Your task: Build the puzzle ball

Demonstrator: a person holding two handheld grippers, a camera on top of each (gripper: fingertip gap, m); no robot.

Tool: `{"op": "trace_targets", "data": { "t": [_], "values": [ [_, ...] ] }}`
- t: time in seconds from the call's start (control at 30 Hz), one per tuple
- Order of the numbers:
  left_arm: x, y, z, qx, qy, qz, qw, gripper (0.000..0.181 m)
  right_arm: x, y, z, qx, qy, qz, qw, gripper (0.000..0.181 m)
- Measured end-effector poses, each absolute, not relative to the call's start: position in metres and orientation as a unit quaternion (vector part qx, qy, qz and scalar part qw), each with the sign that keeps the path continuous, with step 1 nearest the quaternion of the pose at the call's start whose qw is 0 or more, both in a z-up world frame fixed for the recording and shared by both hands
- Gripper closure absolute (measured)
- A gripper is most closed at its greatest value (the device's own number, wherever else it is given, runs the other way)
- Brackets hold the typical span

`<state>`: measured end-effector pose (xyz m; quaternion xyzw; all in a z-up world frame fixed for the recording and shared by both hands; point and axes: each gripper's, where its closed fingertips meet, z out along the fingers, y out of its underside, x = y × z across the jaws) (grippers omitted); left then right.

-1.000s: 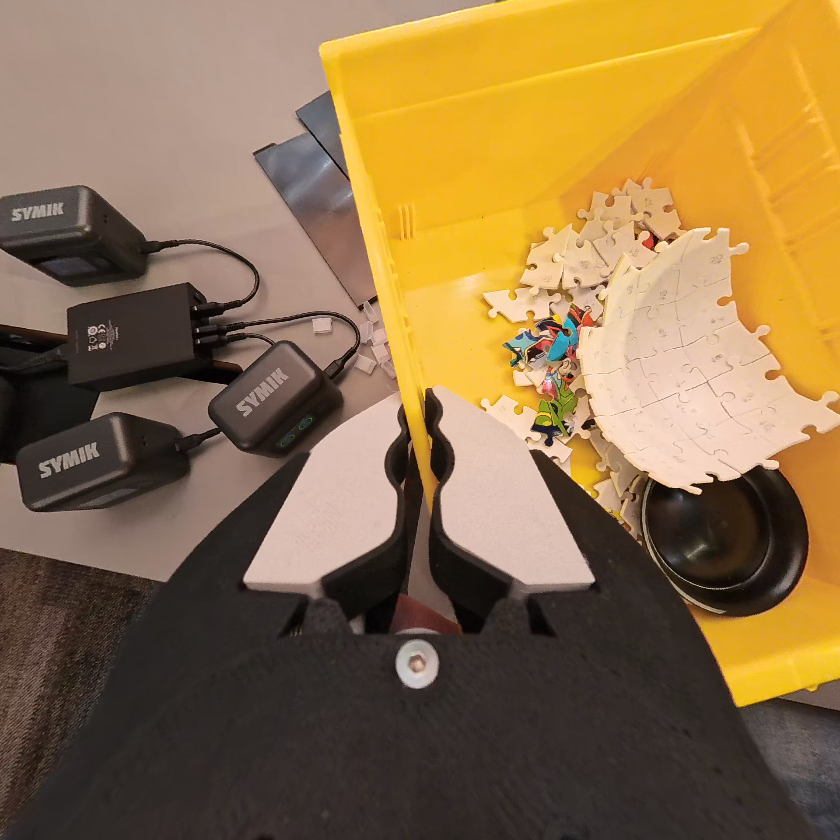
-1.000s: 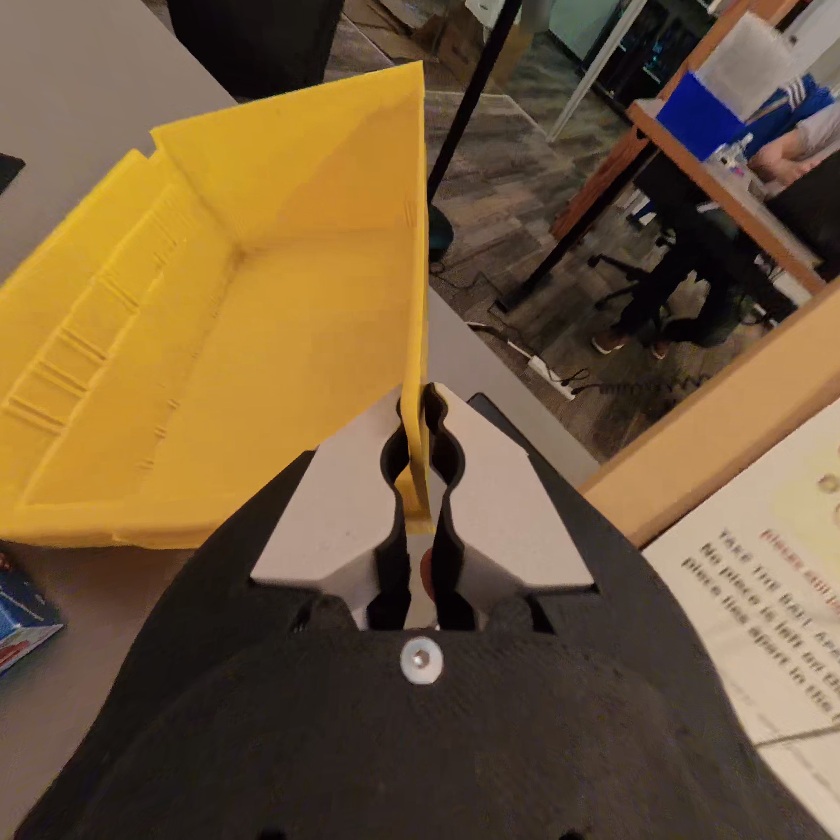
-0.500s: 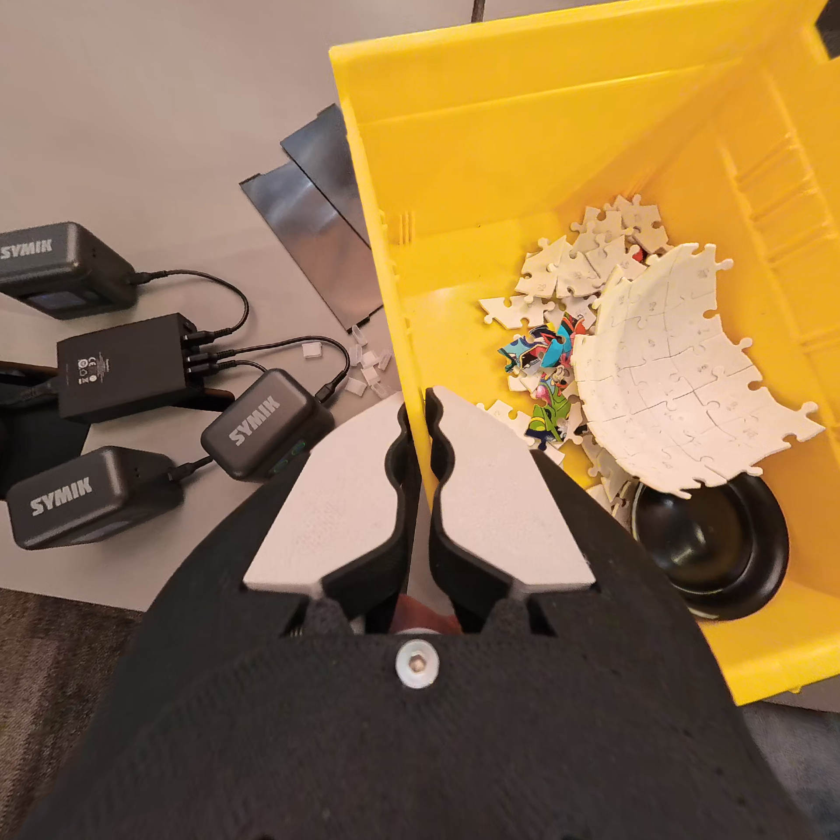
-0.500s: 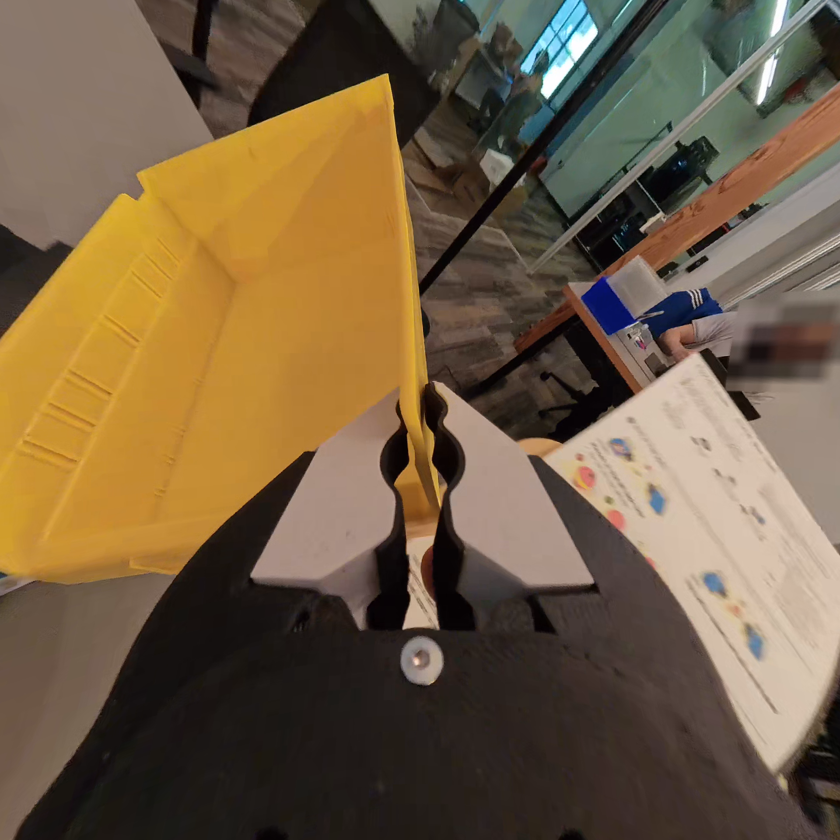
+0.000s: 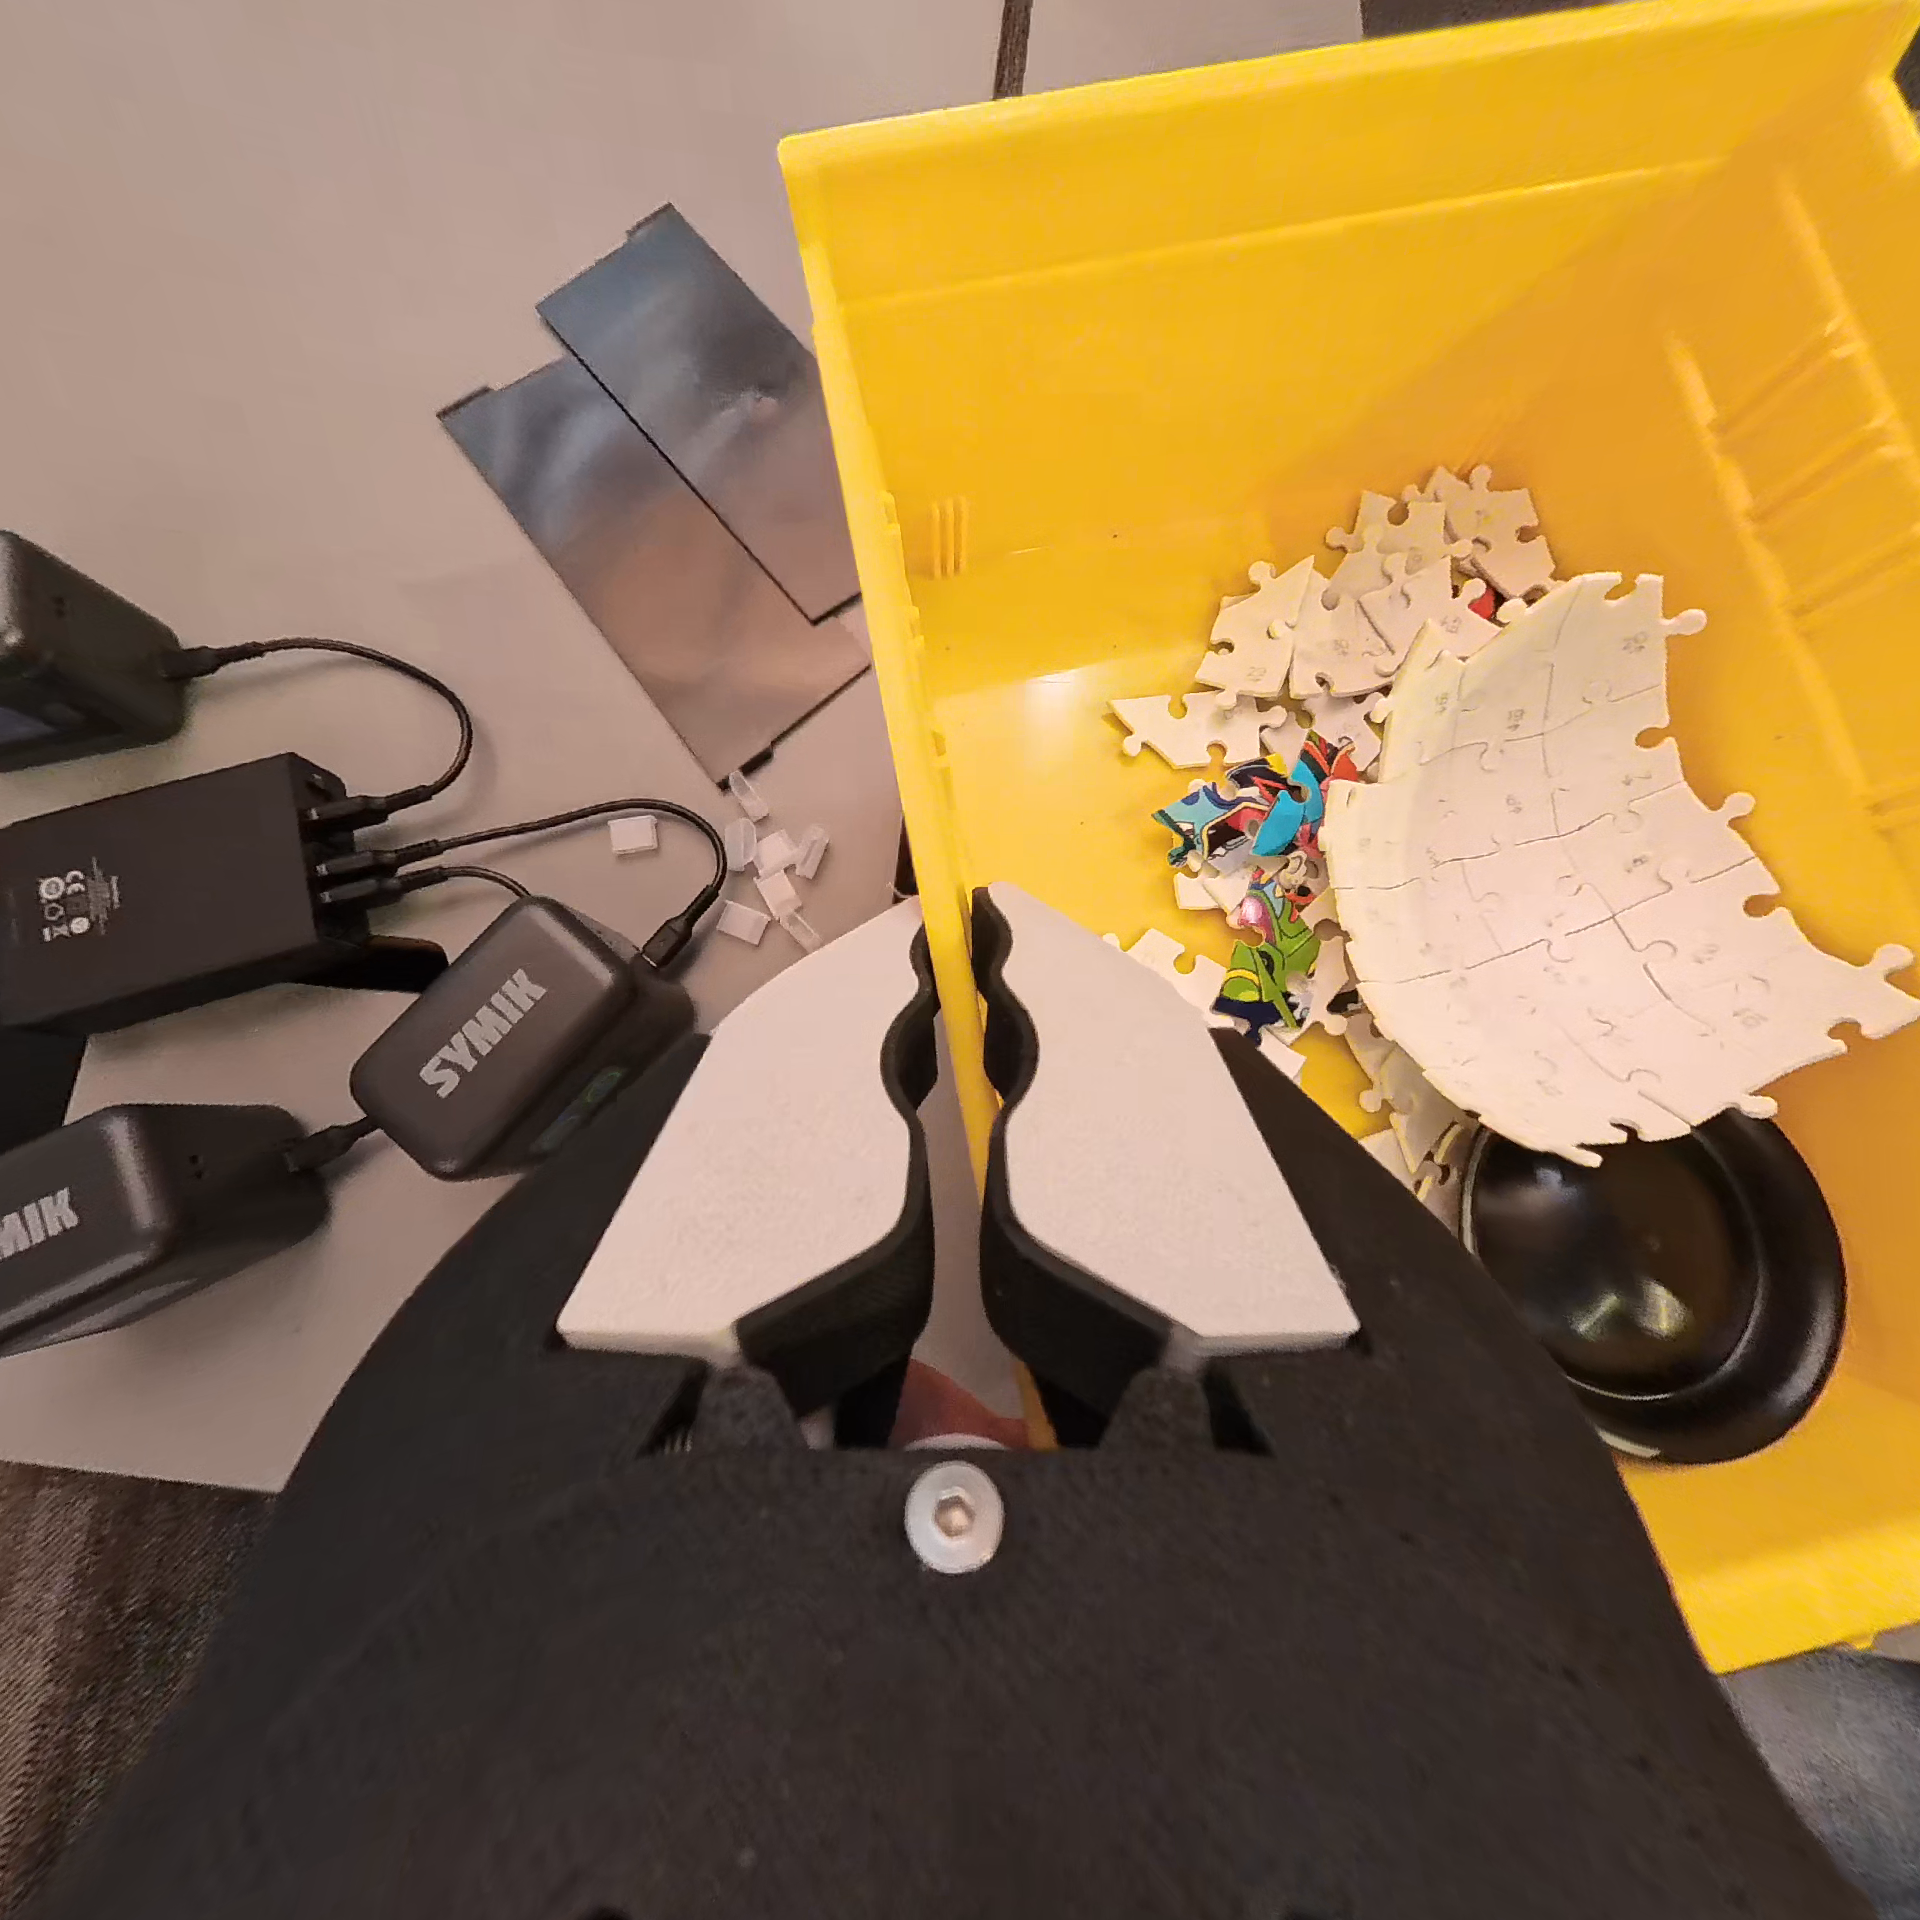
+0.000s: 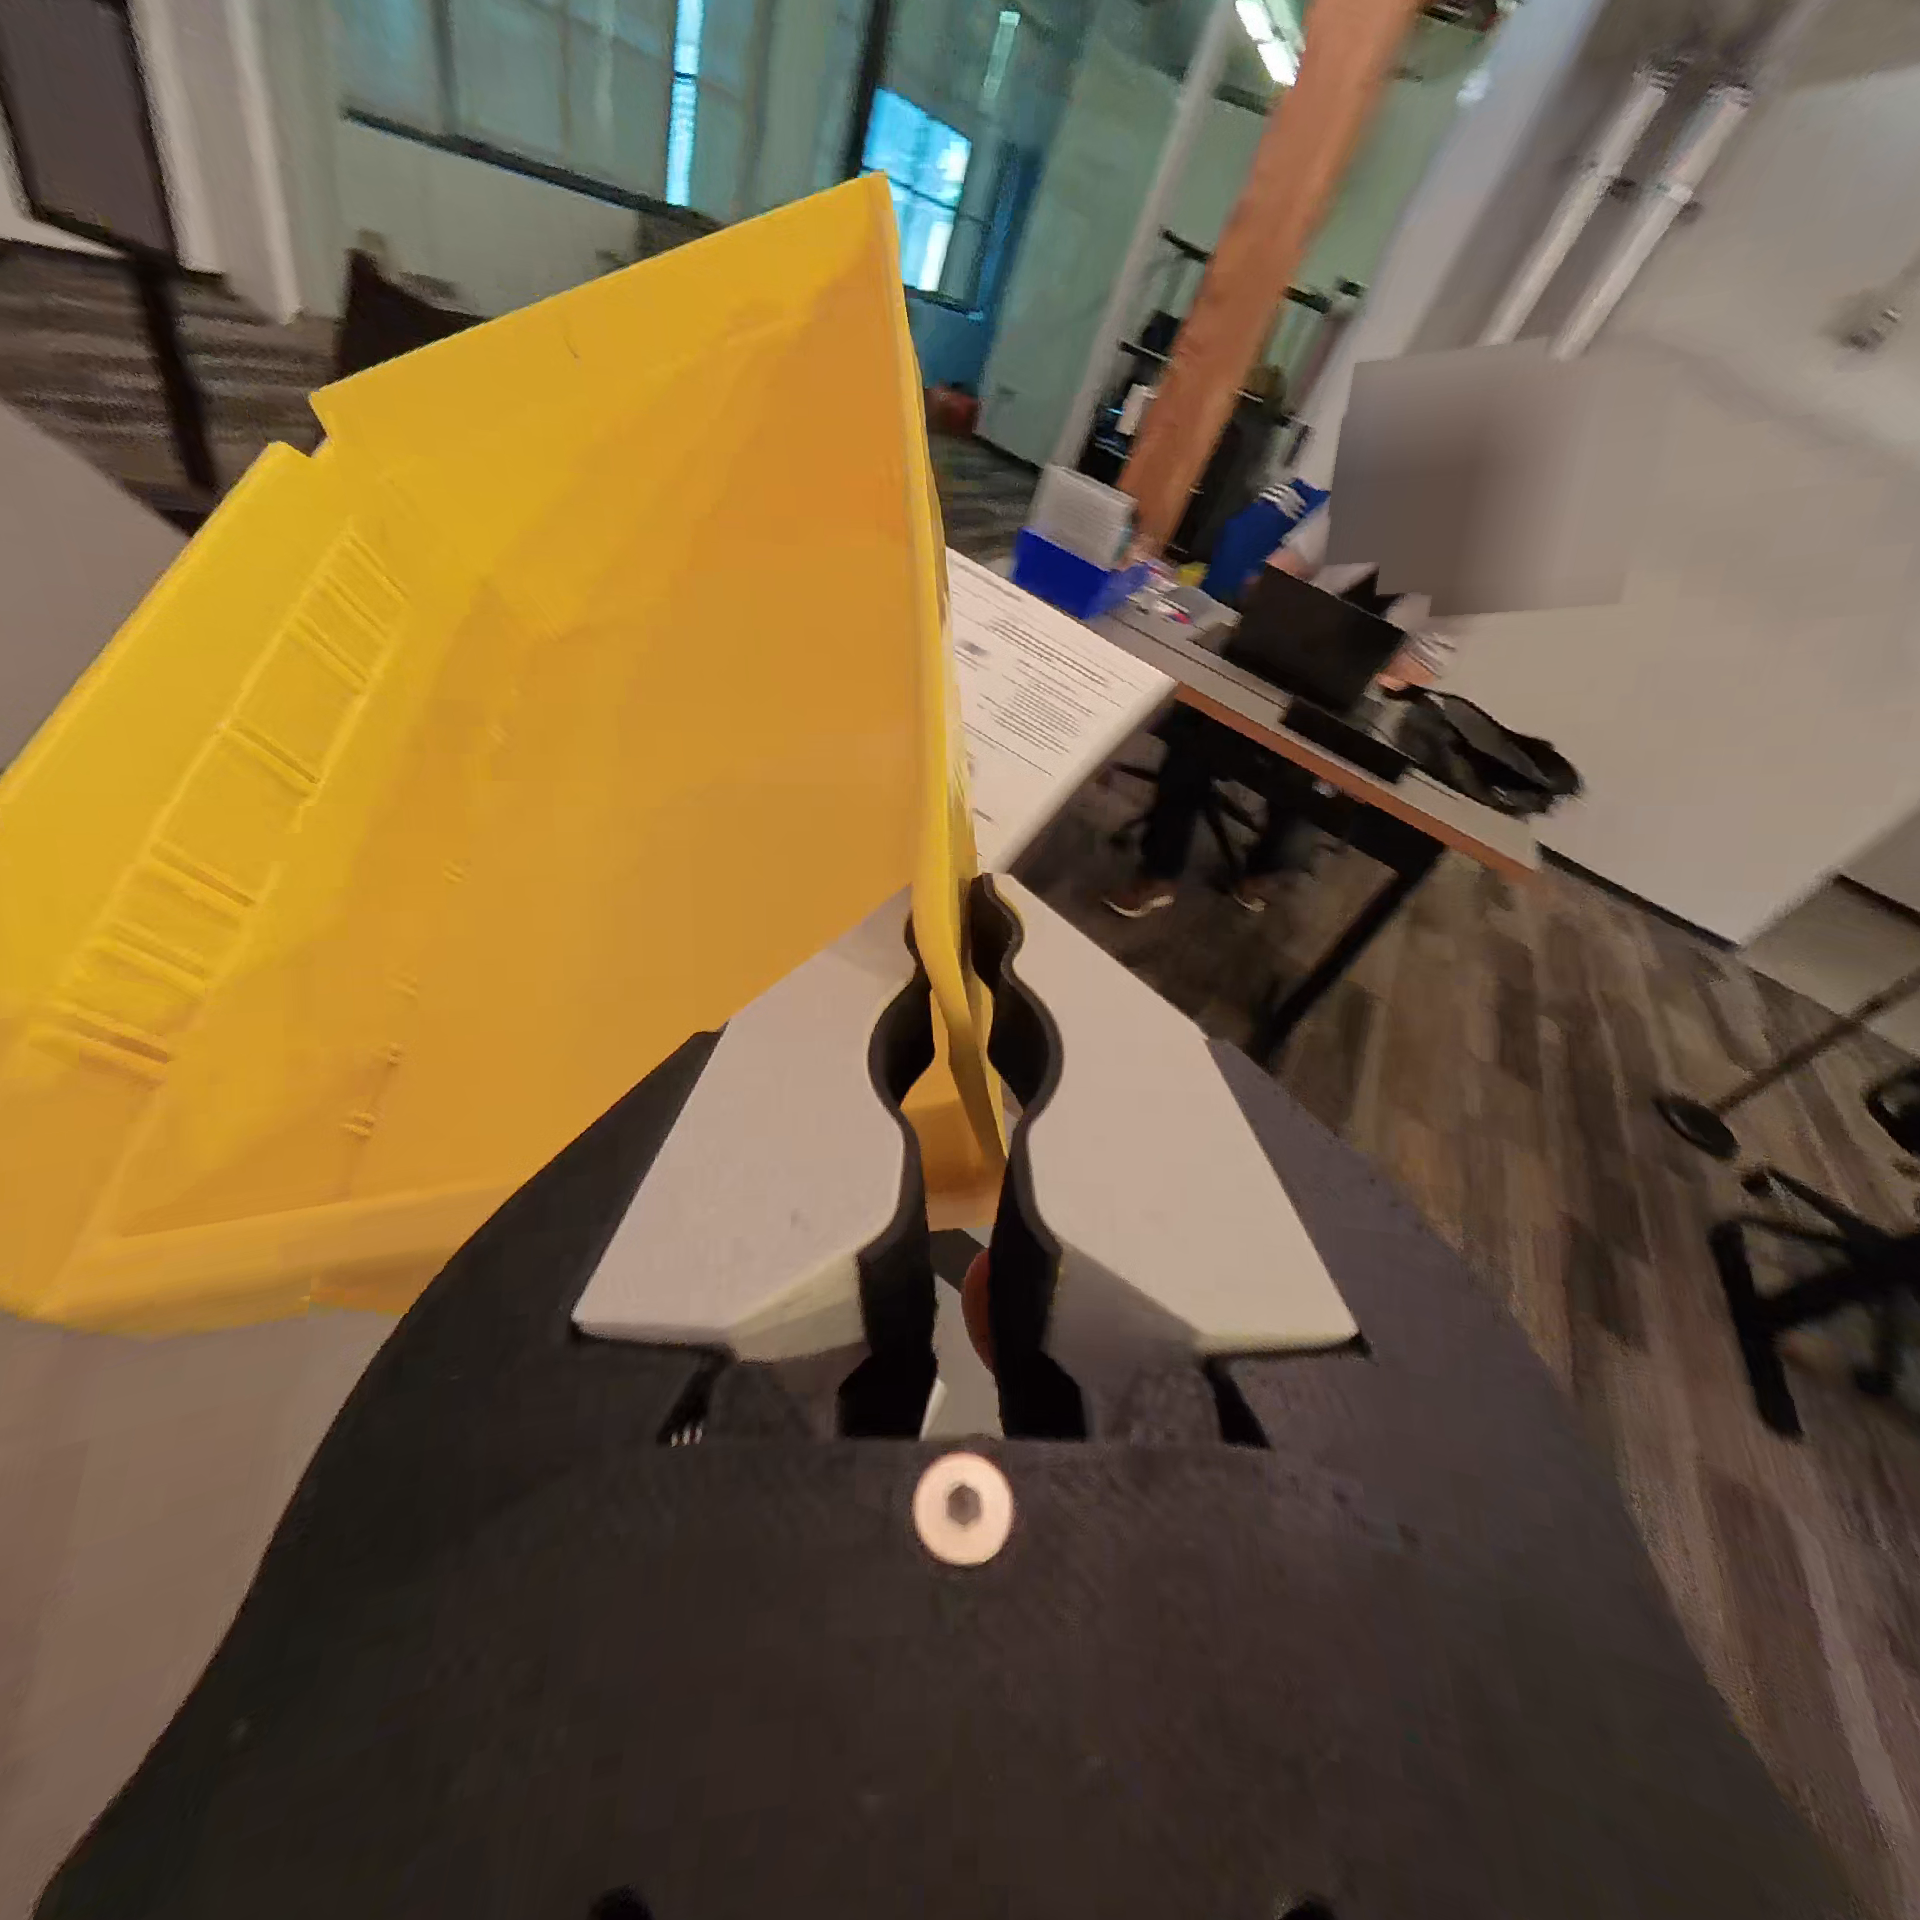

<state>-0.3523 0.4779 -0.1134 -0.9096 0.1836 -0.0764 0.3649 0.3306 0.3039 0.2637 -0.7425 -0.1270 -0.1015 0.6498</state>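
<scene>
A yellow bin [image 5: 1195,364] is held by both grippers and tilted. My left gripper [image 5: 951,914] is shut on its left wall. My right gripper [image 6: 945,904] is shut on the opposite wall of the bin [image 6: 582,727], which rises steeply in that view. Inside lie a curved white section of joined puzzle pieces [image 5: 1579,883], several loose white and coloured pieces [image 5: 1278,717] and a black round stand [image 5: 1652,1278], all gathered at the lower right corner.
Black chargers with cables [image 5: 499,1039], two dark metal sheets [image 5: 665,530] and small clear plastic bits [image 5: 769,862] lie on the grey table left of the bin. In the right wrist view, a printed sheet [image 6: 1039,686], a desk [image 6: 1351,727] and a seated person lie beyond. About 80 cm separates my left fingertips from my right.
The bin has tilted up further: the right wrist view swung from the table to the room. In the left wrist view the bin and the pieces inside shifted slightly toward the lower right corner.
</scene>
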Motion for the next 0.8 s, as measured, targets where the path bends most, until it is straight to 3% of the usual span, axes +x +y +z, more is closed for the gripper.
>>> {"op": "trace_targets", "data": {
  "t": [0.3, 0.8],
  "values": [
    [-0.326, 0.514, -0.098, -0.906, 0.218, -0.061, 0.357, 0.178, 0.508, 0.168, 0.159, -0.765, 0.037, -0.141, 0.627, 0.18],
    [-0.247, 0.637, -0.09, -0.896, 0.293, -0.046, 0.33, 0.178, 0.608, 0.121, -0.073, -0.827, 0.175, -0.106, 0.524, 0.18]
  ]
}}
